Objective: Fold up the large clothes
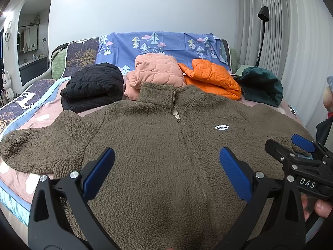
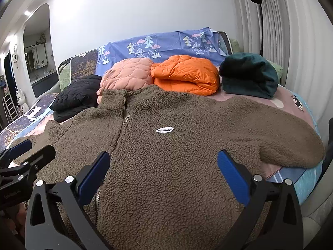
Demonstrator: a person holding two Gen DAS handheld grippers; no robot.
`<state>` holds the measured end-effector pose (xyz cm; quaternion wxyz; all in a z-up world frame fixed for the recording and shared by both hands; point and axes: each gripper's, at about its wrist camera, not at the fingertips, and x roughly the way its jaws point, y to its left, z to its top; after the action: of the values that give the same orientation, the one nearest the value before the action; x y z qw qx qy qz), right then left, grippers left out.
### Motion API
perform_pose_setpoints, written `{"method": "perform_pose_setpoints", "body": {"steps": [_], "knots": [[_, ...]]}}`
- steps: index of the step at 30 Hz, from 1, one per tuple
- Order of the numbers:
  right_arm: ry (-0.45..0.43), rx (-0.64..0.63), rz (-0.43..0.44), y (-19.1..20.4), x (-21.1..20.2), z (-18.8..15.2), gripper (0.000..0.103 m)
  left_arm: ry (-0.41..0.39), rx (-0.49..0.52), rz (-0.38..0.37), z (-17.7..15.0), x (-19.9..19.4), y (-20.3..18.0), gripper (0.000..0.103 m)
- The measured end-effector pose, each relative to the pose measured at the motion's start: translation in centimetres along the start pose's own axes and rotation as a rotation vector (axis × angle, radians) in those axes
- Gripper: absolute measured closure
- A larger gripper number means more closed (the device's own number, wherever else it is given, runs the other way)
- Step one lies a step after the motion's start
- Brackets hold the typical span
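Hovering wide open and empty, left tongs and right tongs over brown fleece jacket

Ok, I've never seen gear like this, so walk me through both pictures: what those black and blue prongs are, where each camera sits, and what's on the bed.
No robot here: a person carries two clamps. Each picture comes from a camera on one clamp, looking along its blue-padded fingers. The left hand-held gripper and right hand-held gripper are both open and hold nothing. Spread flat on the bed lies a brown fleece jacket. Behind it sit folded black, pink, orange and dark green garments.
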<state>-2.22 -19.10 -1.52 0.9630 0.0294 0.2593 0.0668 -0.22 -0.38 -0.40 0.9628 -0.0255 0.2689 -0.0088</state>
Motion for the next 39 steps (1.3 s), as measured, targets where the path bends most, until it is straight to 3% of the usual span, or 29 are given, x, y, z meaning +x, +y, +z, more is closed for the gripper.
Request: {"method": "perform_pose_setpoints", "body": {"steps": [14, 30, 39], "knots": [[-0.003, -0.013, 0.051, 0.6, -0.1, 0.1, 0.001, 0.003, -0.026, -0.003, -0.2, 0.0, 1.1, 0.002], [-0.003, -0.011, 0.048, 0.7, -0.1, 0.0, 0.001, 0.001, -0.082, -0.039, -0.2, -0.2, 2.9, 0.002], [-0.003, -0.012, 0.056, 0.6, 0.0, -0.2, 0.001, -0.023, -0.073, -0.007, -0.2, -0.7, 4.5, 0.002]]}}
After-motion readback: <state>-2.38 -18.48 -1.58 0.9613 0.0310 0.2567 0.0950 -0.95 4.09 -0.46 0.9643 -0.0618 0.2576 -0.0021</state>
